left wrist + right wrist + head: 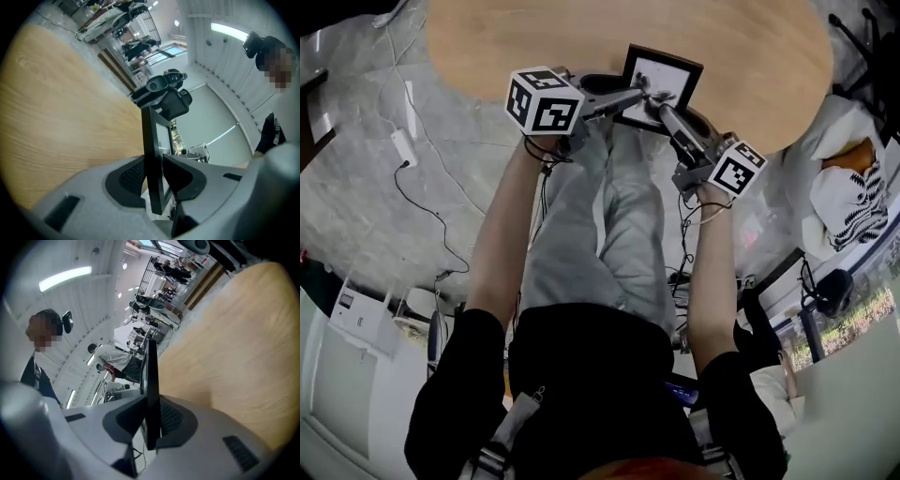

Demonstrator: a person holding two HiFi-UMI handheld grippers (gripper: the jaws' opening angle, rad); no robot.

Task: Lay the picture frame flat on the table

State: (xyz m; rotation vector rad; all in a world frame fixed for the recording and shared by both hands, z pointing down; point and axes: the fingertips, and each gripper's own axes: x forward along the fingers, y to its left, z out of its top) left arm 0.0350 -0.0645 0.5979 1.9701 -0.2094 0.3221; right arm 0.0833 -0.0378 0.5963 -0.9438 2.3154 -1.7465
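Note:
A black picture frame (661, 80) with a white picture sits at the near edge of the round wooden table (534, 47), its face turned up toward the head view. Whether it rests flat I cannot tell. My left gripper (642, 94) reaches it from the left. In the left gripper view the frame (151, 154) stands edge-on between the jaws of the left gripper (157, 173), with a slim gap at the right pad, so that gripper is open. My right gripper (658, 108) comes from the right. Its pads clamp both sides of the frame (152, 394) in the right gripper (151, 420) view.
The table (56, 117) stretches away beyond the frame. On the grey floor at the left lie a white power strip (401, 145) and cables. A seat with striped cloth (848, 192) stands at the right. Carts and people fill the background of both gripper views.

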